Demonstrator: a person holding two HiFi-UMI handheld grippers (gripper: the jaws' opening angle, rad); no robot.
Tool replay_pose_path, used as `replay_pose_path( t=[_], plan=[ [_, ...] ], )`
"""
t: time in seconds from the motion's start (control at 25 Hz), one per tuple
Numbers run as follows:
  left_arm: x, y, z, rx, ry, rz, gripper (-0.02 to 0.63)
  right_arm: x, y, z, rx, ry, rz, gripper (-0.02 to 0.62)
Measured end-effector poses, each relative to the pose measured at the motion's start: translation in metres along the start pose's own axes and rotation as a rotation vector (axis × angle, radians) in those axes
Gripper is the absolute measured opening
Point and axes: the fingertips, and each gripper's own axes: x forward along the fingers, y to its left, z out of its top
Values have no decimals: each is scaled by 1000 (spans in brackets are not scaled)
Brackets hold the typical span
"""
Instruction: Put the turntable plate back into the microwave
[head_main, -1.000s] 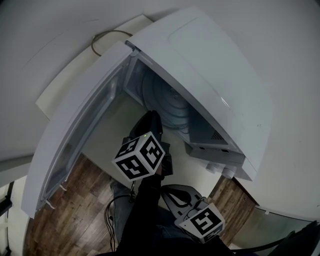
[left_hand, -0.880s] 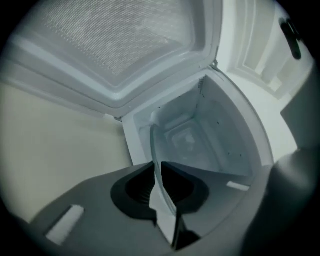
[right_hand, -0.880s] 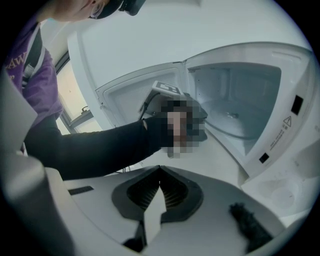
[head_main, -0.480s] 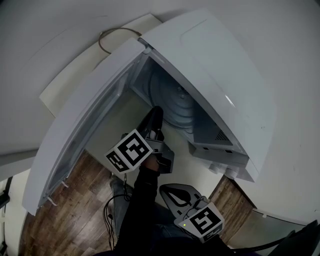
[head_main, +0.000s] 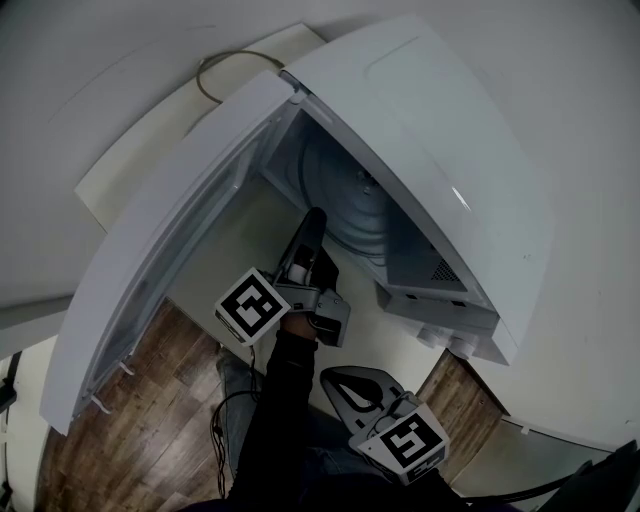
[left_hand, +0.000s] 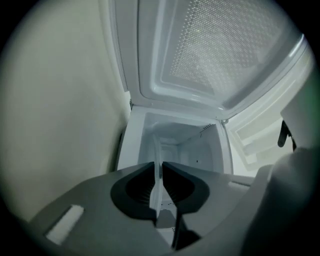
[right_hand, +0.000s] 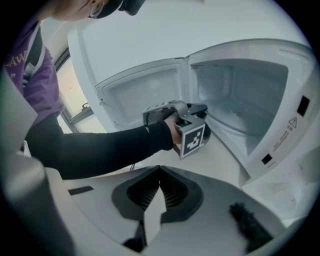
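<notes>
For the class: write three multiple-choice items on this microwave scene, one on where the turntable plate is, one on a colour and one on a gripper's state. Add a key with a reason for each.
1. Where is the turntable plate?
A. On the wooden floor
B. In the microwave's open cavity, held by the left gripper
C. On top of the microwave

2. What colour is the microwave's casing?
A. Black
B. Red
C. White

3. How are the right gripper's jaws?
A. Shut with nothing between them
B. Shut on the plate
C. Wide open

Key:
1 B, since the head view shows the ribbed disc inside the opening at the left gripper's tips.
2 C, since the body and door are white.
3 A, since the right gripper view shows the jaws meeting on nothing.
</notes>
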Motion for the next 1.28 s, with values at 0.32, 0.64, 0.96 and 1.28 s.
replay_pose_path(
  t=[0.32, 0.64, 0.96, 1.28],
  plan=[
    [13, 6, -18, 27, 42, 47, 51, 1, 2, 2, -3, -3, 4, 9],
    [14, 16, -14, 179, 58, 206, 43, -3, -6, -2, 20, -3, -14, 9],
    [16, 16, -16, 614, 166, 485, 49, -2, 0, 8, 8, -30, -2, 9],
    [24, 10, -19, 924, 203, 554, 206, -7, -5, 12, 14, -51, -24, 9]
  ],
)
